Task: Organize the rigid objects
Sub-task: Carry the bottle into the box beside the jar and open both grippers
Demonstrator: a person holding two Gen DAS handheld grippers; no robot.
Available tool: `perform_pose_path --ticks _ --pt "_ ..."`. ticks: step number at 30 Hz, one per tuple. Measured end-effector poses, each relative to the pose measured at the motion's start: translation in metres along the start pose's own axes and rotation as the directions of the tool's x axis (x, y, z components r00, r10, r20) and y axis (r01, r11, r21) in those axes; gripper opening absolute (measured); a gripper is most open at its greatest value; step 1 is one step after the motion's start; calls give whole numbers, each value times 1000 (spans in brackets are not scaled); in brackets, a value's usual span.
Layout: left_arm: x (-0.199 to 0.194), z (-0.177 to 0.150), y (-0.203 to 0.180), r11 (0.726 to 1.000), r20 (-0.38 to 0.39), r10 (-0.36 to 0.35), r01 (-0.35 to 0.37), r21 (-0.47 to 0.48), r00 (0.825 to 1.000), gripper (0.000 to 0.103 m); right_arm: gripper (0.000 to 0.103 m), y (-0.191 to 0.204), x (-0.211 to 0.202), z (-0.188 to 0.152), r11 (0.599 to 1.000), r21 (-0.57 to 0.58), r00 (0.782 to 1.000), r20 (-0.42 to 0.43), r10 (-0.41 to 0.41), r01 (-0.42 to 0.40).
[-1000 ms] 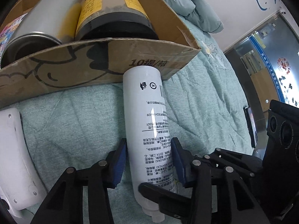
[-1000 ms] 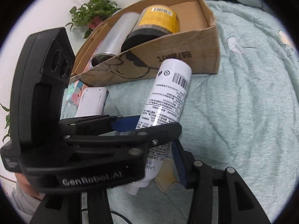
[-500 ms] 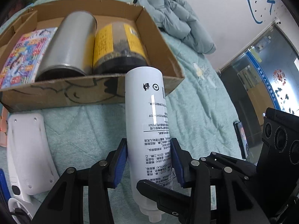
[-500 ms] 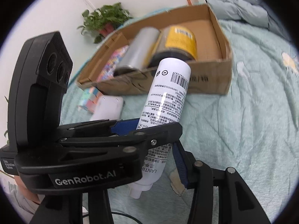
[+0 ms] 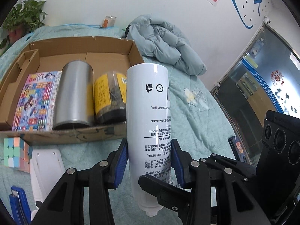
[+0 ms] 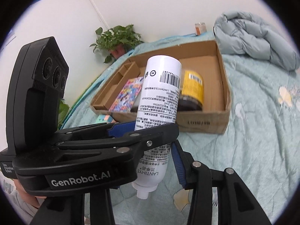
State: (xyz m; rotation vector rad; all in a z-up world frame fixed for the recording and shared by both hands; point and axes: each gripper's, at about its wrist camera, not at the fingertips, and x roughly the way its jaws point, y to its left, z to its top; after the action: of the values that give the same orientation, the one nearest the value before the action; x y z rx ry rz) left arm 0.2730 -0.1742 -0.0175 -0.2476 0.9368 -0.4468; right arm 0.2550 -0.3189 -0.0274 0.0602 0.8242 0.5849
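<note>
The white spray bottle [image 5: 148, 116] is held off the teal quilt [image 5: 196, 116], nozzle end down, in front of the cardboard box [image 5: 78, 135]. The left gripper [image 5: 149, 161] pinches it between blue pads [image 5: 121, 161]. The right gripper [image 6: 150, 150] also clamps the bottle's lower body, its jaws having just been closing on it. Inside the box lie a colourful booklet [image 5: 35, 101], a silver metal can [image 5: 75, 95] and a yellow-labelled jar [image 5: 109, 95] side by side; its far half is bare. Outside the front wall sit a pastel puzzle cube [image 5: 16, 151] and a white plastic device [image 5: 46, 166].
</note>
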Motion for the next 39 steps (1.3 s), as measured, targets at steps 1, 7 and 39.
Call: perform_pose_path --ticks 1,7,39 --pt "-3 5 0 1000 9 -1 1 -1 1000 41 43 0 0 3 1000 -5 1000 5 -2 2" --pt "-3 45 -7 1000 49 0 0 8 999 41 43 0 -2 33 998 -61 999 44 -17 20" --pt "163 146 30 994 -243 -74 53 -92 967 48 41 -93 83 103 979 6 963 -180 -201 206"
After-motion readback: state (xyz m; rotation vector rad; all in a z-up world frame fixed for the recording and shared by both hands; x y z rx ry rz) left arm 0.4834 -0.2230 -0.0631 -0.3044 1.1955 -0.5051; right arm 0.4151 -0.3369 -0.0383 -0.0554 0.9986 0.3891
